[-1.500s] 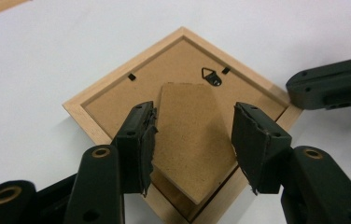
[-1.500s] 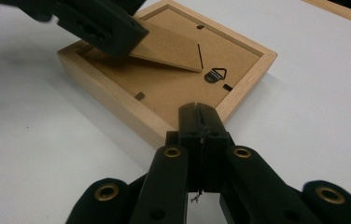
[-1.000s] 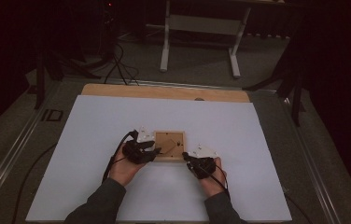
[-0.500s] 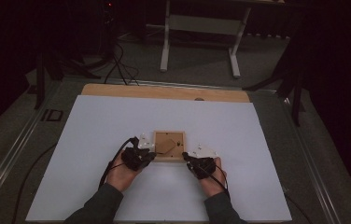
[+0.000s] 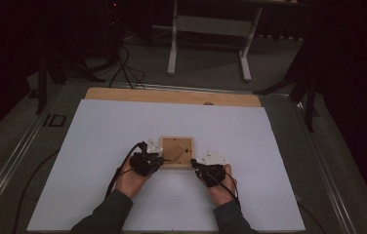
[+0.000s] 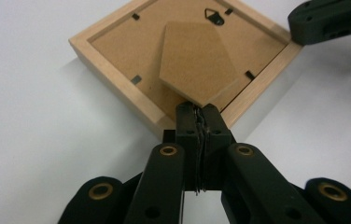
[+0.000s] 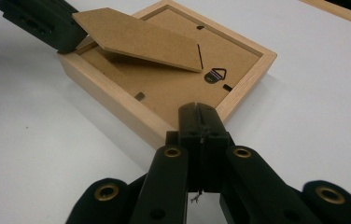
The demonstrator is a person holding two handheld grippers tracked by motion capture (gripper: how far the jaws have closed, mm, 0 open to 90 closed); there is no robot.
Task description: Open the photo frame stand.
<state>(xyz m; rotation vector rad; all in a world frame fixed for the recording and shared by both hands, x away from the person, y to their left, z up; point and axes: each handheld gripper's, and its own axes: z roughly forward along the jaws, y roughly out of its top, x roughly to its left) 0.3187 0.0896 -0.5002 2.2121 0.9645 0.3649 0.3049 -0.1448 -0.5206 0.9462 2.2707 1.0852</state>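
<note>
A light wooden picture frame lies face down on the white sheet, with its brown backing board and hanger up. My left gripper is shut on the pointed tip of the cardboard easel stand. The right gripper view has that stand tilted up off the backing, with the left gripper at its raised end. My right gripper is shut with nothing between its jaws, its tip at the frame's near corner. From above, the left gripper and right gripper flank the frame's near edge.
The white sheet covers a wooden board whose far edge shows bare. Beyond the table stand white legs of a stand, and cables lie on the floor. Metal rails run along the table's sides.
The left gripper has drawn slightly back toward the person beside the frame's left corner. The right hand has stayed where it was.
</note>
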